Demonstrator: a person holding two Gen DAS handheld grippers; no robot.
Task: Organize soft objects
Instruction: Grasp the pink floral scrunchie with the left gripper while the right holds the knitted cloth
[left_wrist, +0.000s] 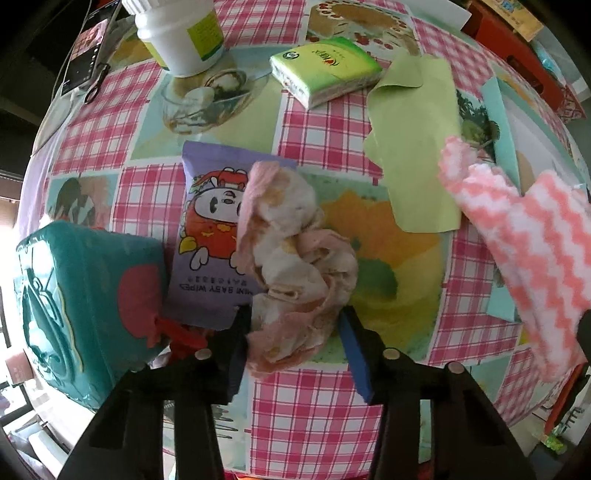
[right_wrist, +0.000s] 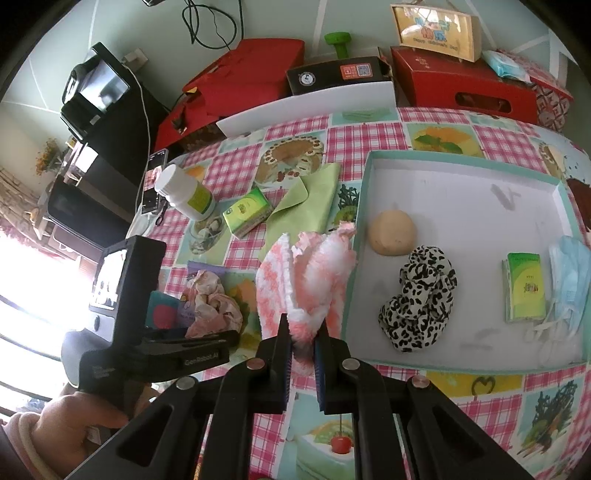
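My right gripper (right_wrist: 303, 345) is shut on a pink-and-white fluffy cloth (right_wrist: 306, 273) and holds it up just left of the white tray (right_wrist: 480, 173); the cloth also shows at the right of the left wrist view (left_wrist: 524, 240). My left gripper (left_wrist: 293, 328) stands open around a crumpled pink-and-cream cloth (left_wrist: 295, 240) lying on the checked table; the cloth also shows in the right wrist view (right_wrist: 212, 302). The tray holds a beige sponge (right_wrist: 393, 232), a leopard-print cloth (right_wrist: 421, 291), a green tissue pack (right_wrist: 524, 288) and blue face masks (right_wrist: 570, 269).
Beside the crumpled cloth lie a purple wipes pack (left_wrist: 210, 236) and a teal pack (left_wrist: 81, 314). Farther back are a green tissue pack (left_wrist: 325, 70), a green flat cloth (left_wrist: 417, 147), a white bottle (left_wrist: 177, 29) and a glass dish (left_wrist: 207, 99). Red boxes (right_wrist: 461, 85) line the far edge.
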